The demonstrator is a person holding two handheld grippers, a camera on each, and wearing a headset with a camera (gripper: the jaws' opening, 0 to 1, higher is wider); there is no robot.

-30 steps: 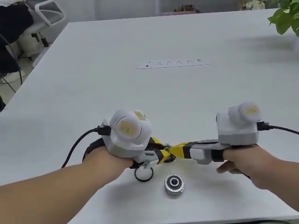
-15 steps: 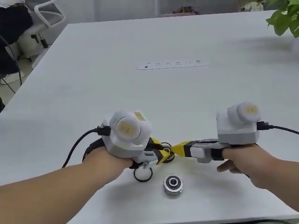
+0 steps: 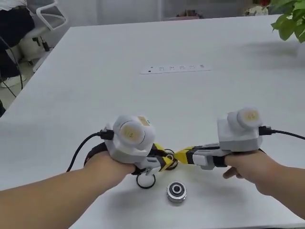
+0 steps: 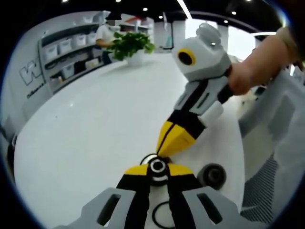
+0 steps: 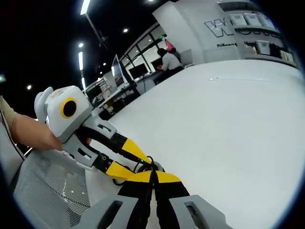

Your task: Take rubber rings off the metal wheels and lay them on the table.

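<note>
Near the table's front edge, my left gripper (image 3: 164, 161) is shut on a small metal wheel (image 3: 170, 160) that wears a black rubber ring. In the left gripper view its yellow-tipped jaws (image 4: 157, 170) clamp the wheel (image 4: 157, 166) from both sides. My right gripper (image 3: 177, 155) comes in from the right, its jaws pinched shut on the ring's edge (image 5: 153, 174). A loose black rubber ring (image 3: 146, 181) lies flat on the table just below the left gripper. Beside it stands a bare metal wheel (image 3: 176, 191), also visible as the dark wheel (image 4: 212, 175).
The white table (image 3: 143, 105) stretches far ahead, with a flush socket strip (image 3: 175, 68) in its middle. A leafy plant (image 3: 289, 19) stands at the far right corner and an office chair (image 3: 46, 13) at the far left. Black cables trail from both grippers.
The head camera has shifted a little. Both grippers stay joined at the wheel, and the loose ring and bare wheel lie where they were.
</note>
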